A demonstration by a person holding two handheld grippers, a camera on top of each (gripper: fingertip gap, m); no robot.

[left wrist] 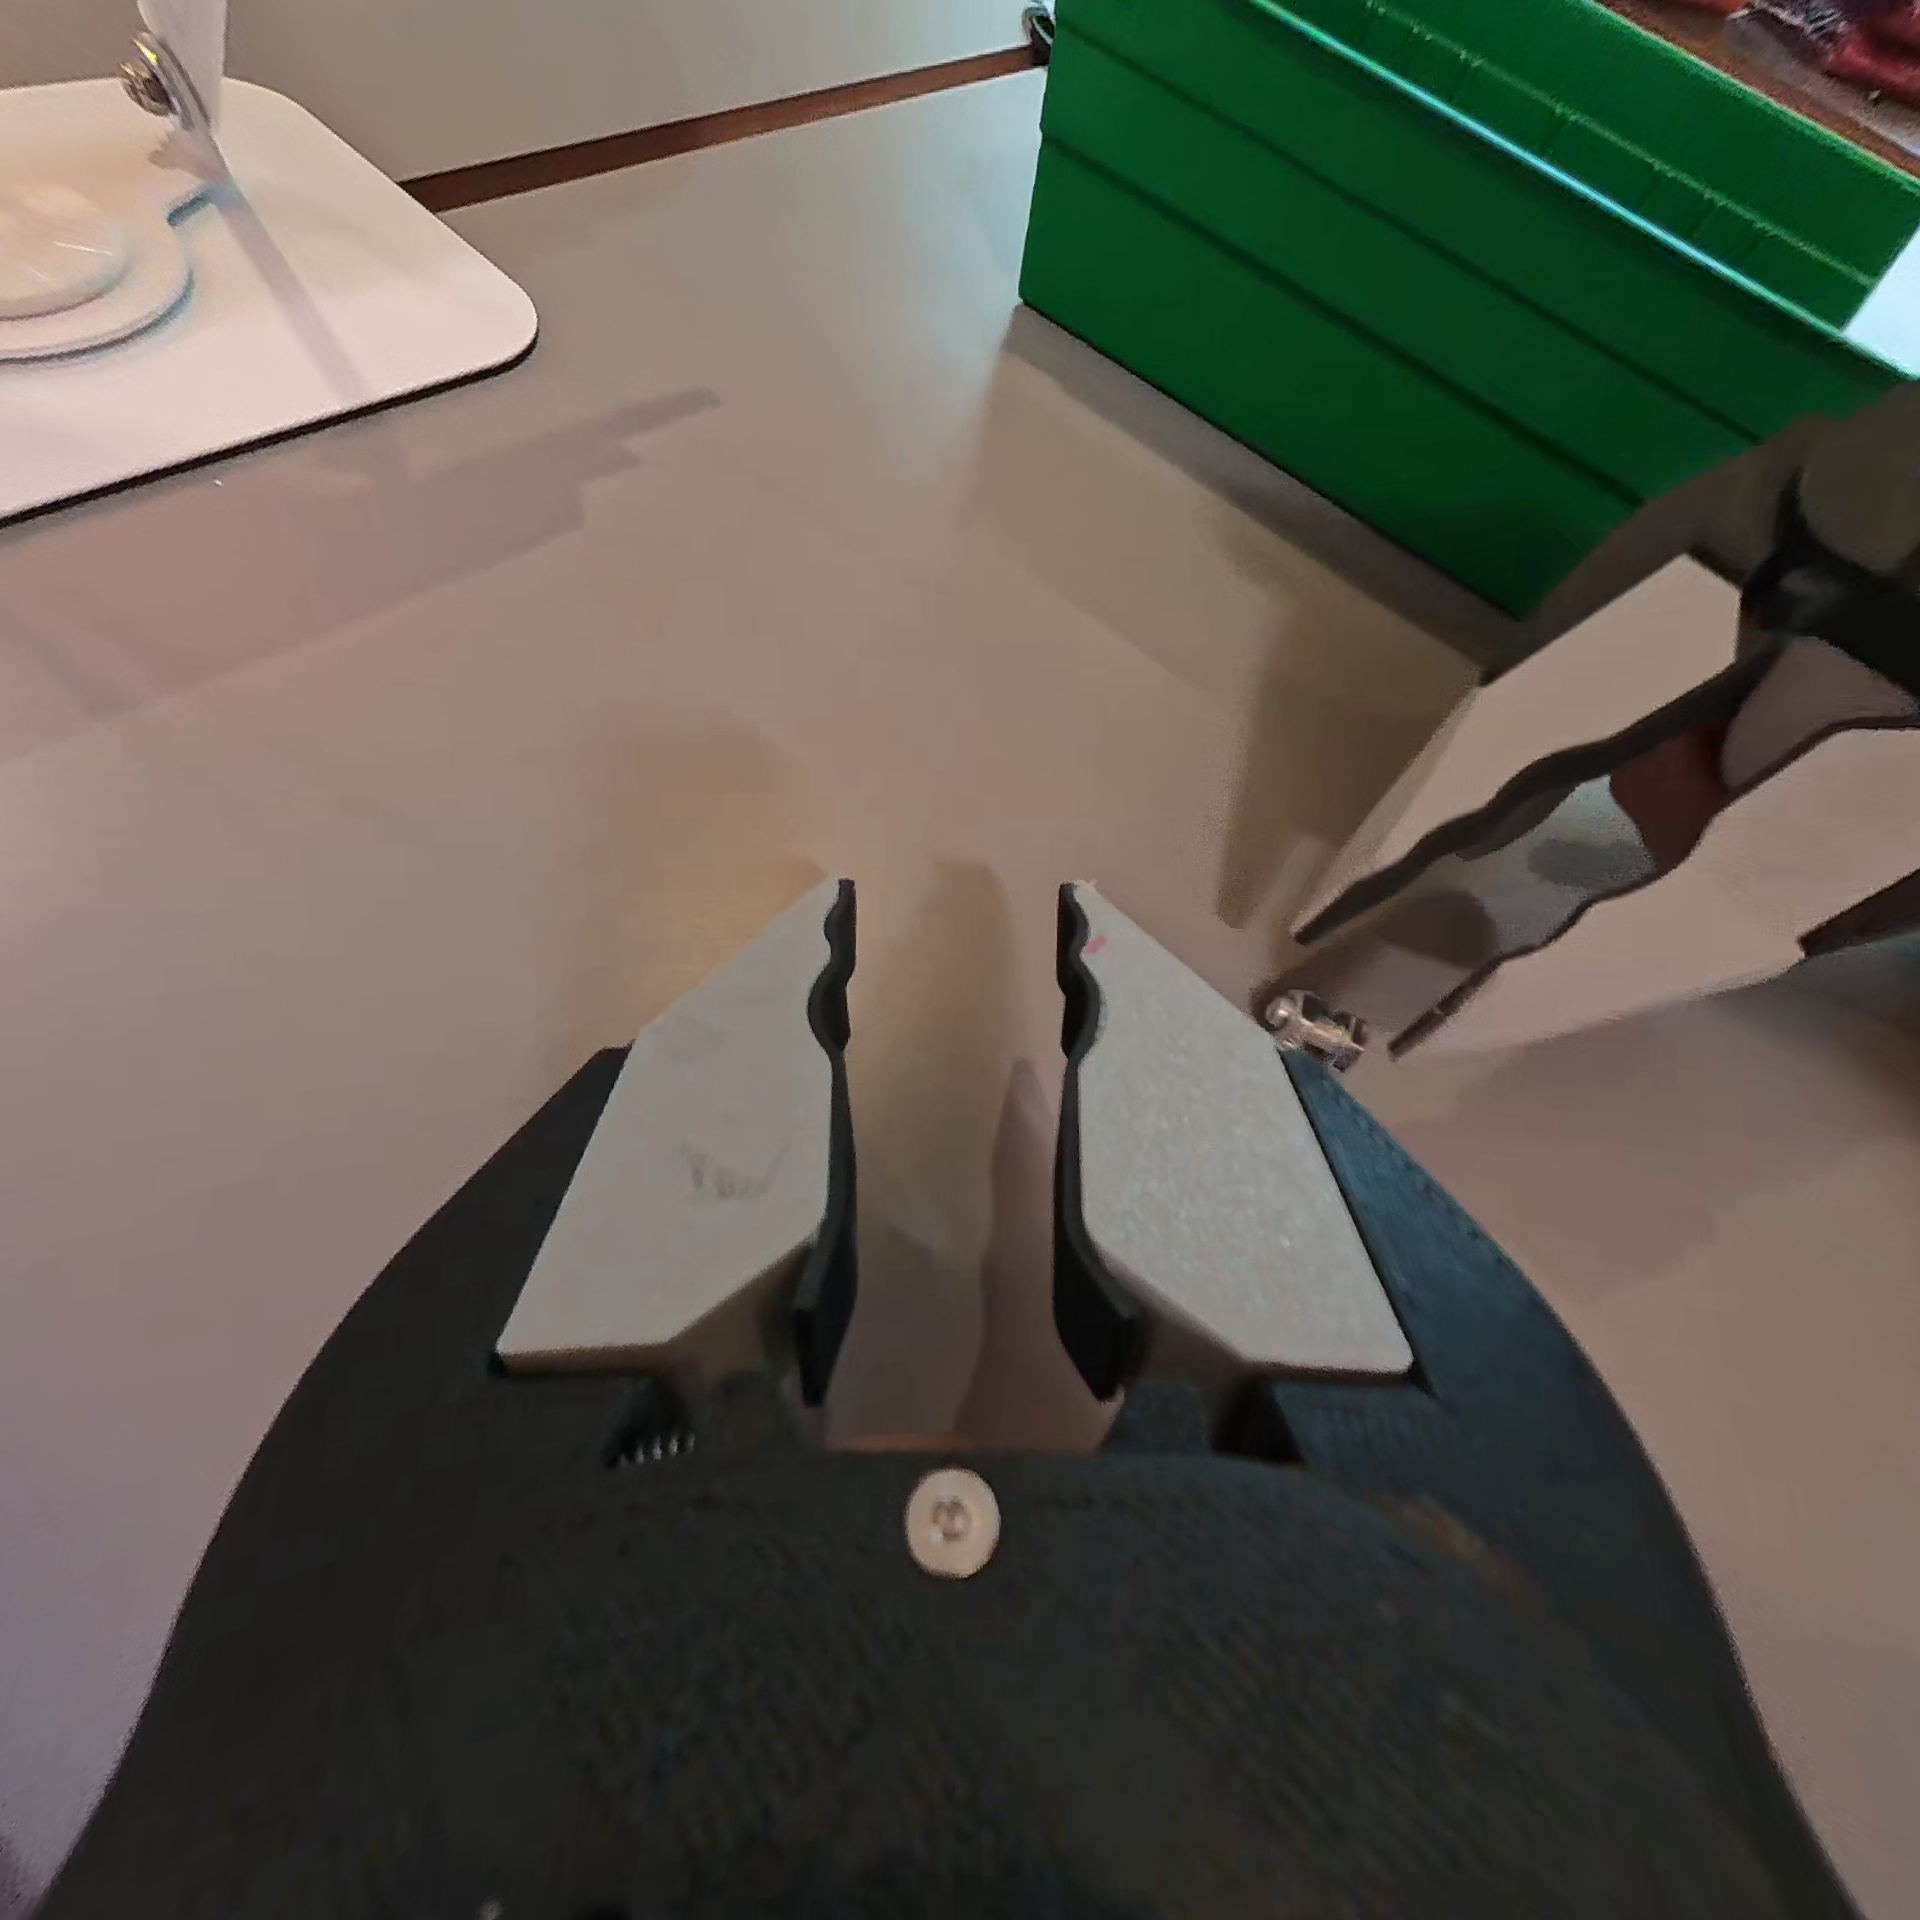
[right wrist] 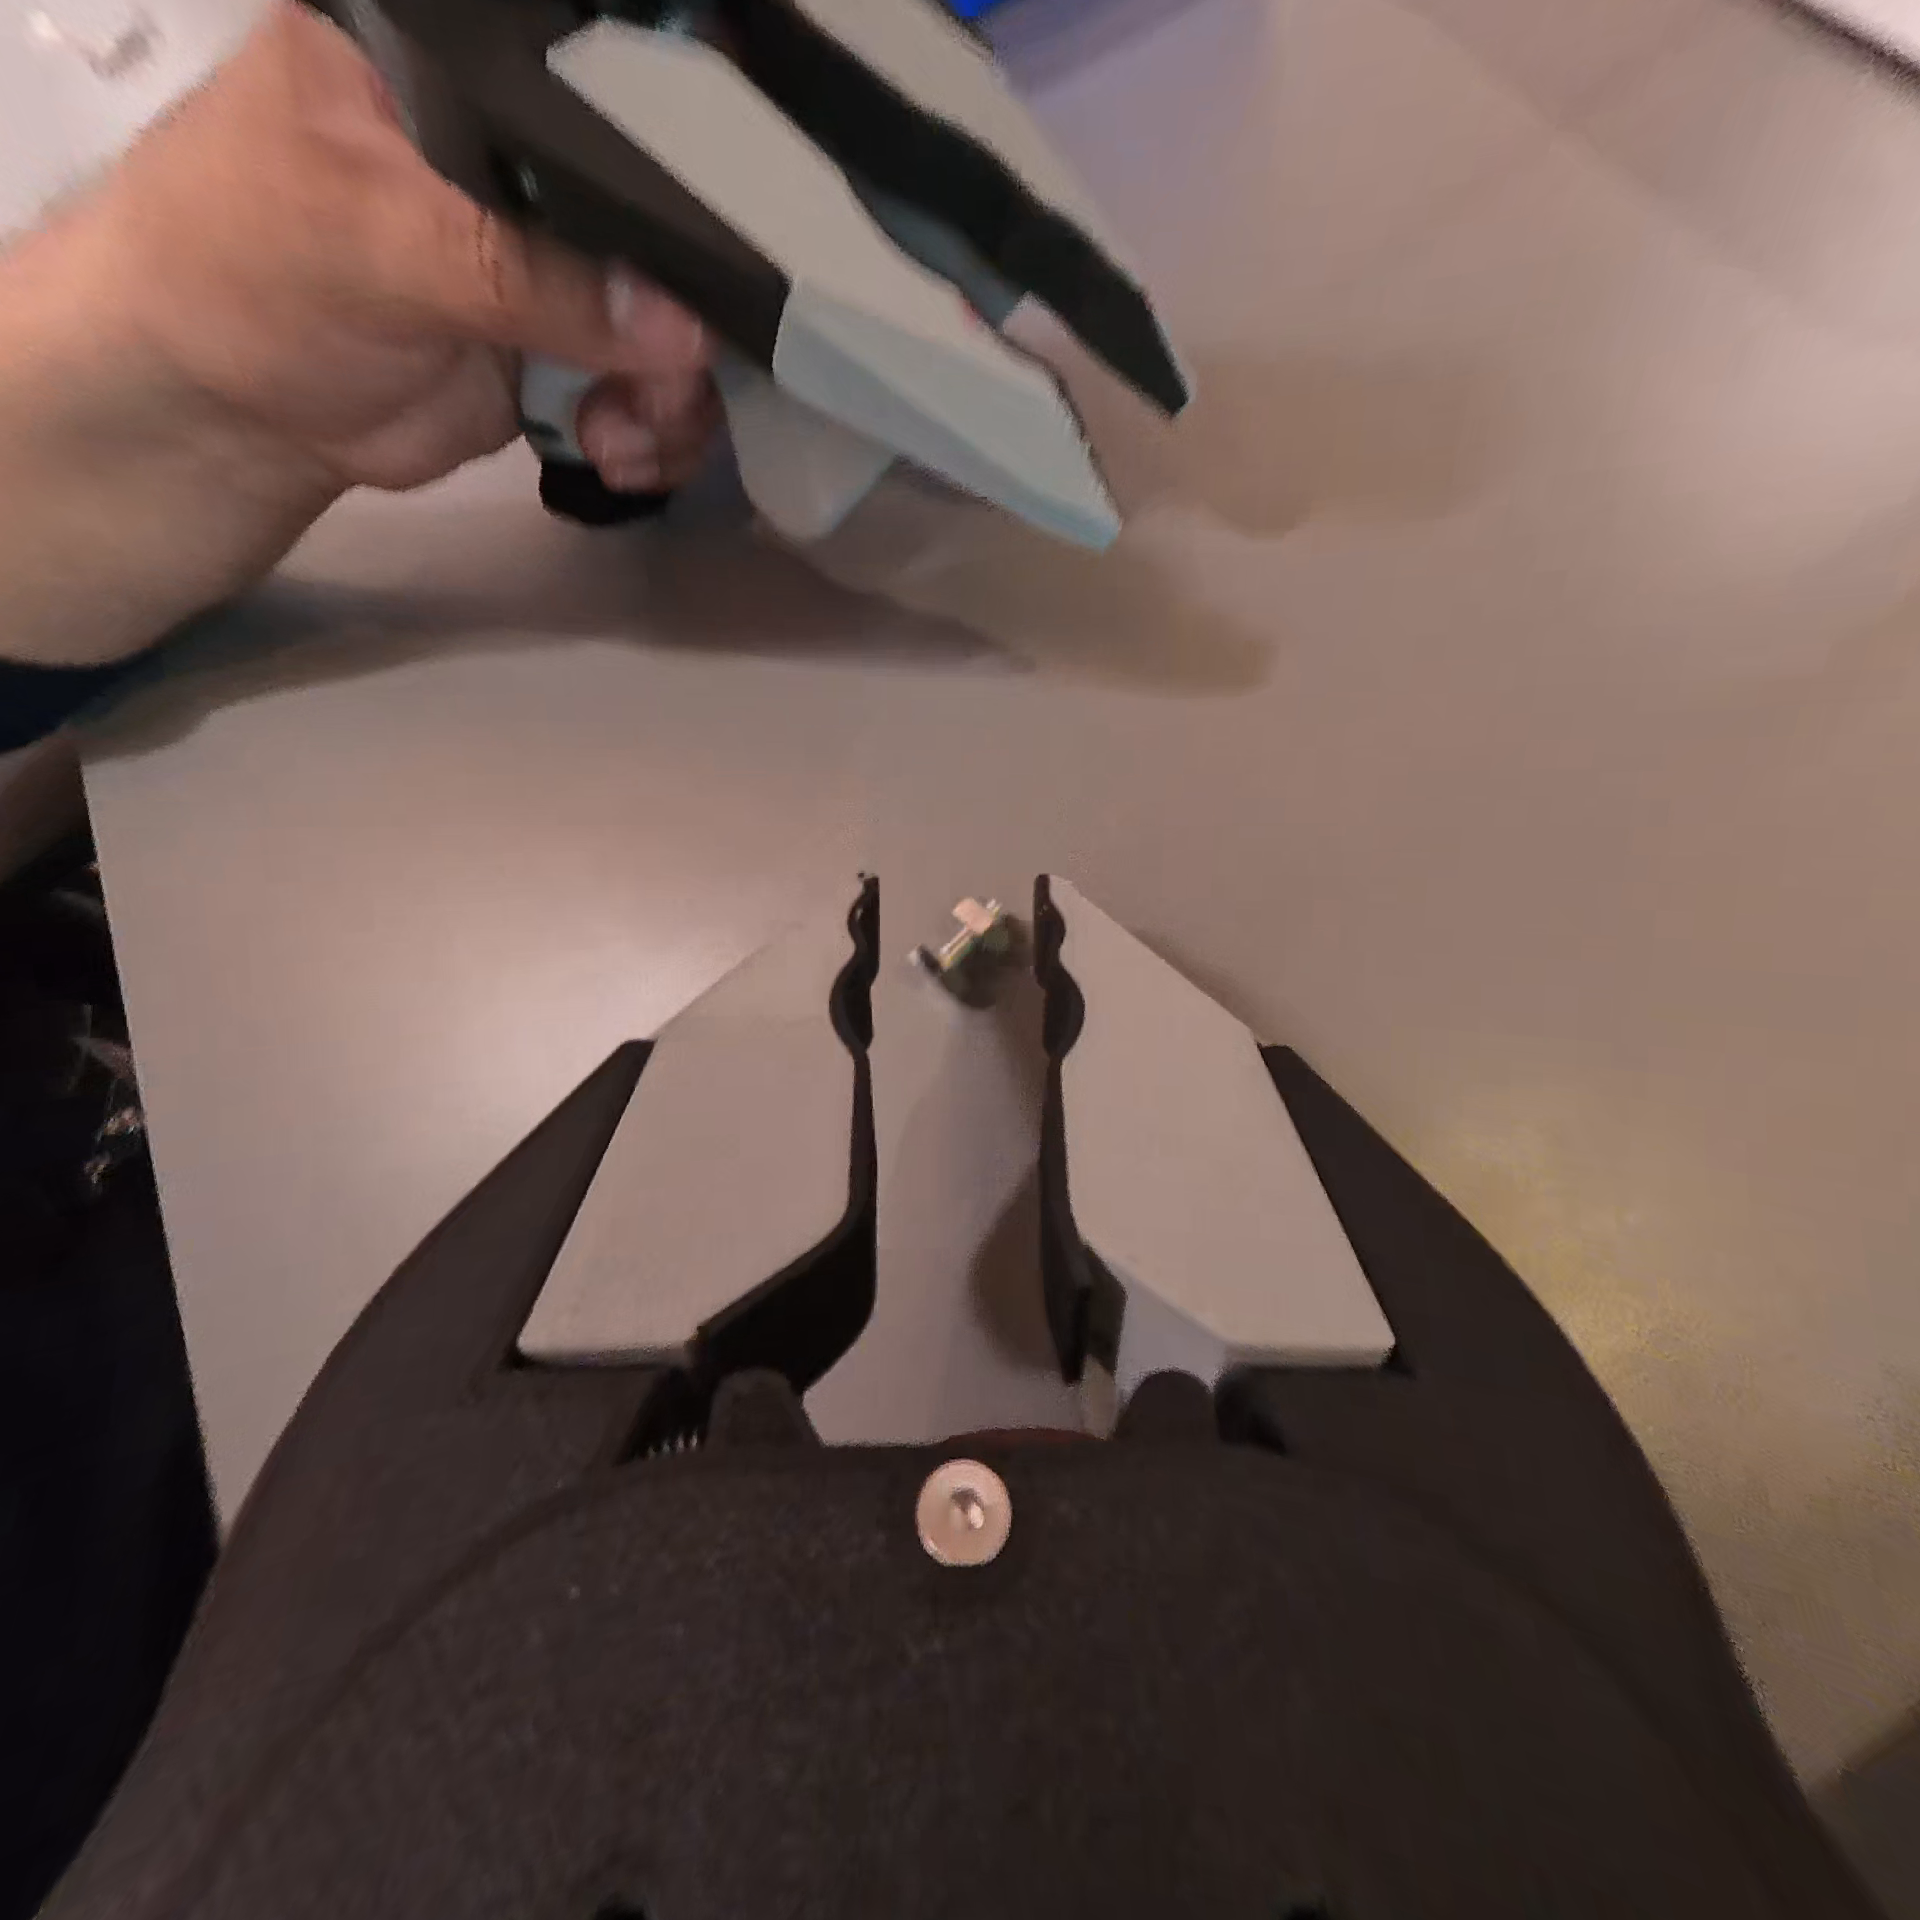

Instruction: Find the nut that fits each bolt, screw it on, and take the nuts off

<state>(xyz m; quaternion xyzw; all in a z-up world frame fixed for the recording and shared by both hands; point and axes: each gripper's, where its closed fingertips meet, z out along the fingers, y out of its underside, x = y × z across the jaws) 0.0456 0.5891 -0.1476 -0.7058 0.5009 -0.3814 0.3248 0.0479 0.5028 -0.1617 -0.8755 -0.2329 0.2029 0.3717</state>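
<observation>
Both tools gape, holding nothing: right tool (right wrist: 956, 914) has its tips around the bolt (right wrist: 961, 943) on the worktop (right wrist: 1455, 831); left tool (left wrist: 956, 925) hovers beside that bolt.

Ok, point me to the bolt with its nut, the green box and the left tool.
bolt with nut (right wrist: 964, 948): right wrist view, on the shaft by the nut.
green box (left wrist: 1351, 301): left wrist view, on its front wall.
left tool (left wrist: 956, 914): left wrist view, midway between its fingertips.

Near the frame's centre, our right gripper (right wrist: 956, 925) stood parted around a small bolt (right wrist: 961, 948) lying on the table (right wrist: 1455, 831).
</observation>
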